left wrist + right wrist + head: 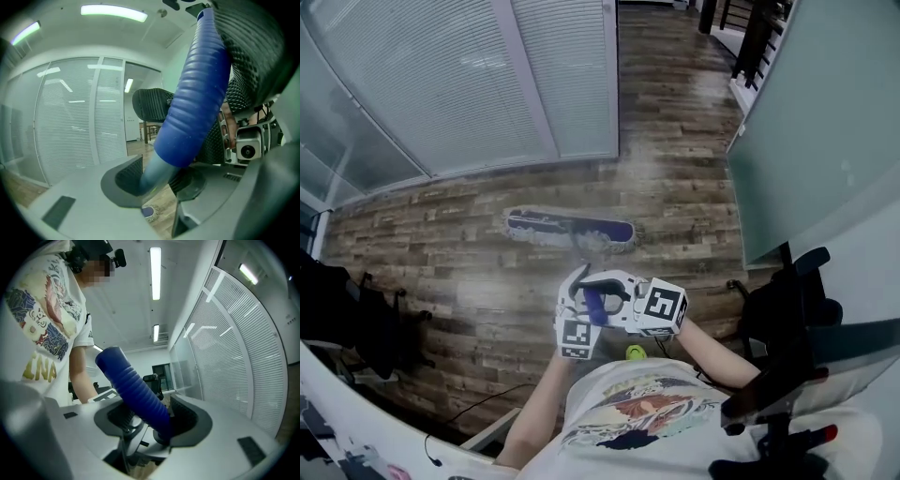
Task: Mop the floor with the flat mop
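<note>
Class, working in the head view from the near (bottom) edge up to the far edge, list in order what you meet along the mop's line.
printed T-shirt → blue mop handle → flat mop head → window blinds

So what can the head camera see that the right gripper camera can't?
Only the head view shows the mop head lying flat on the wooden floor. Only the right gripper view shows the ceiling lights. Both show the blue mop handle, clamped in the right gripper, and the white blinds.
</note>
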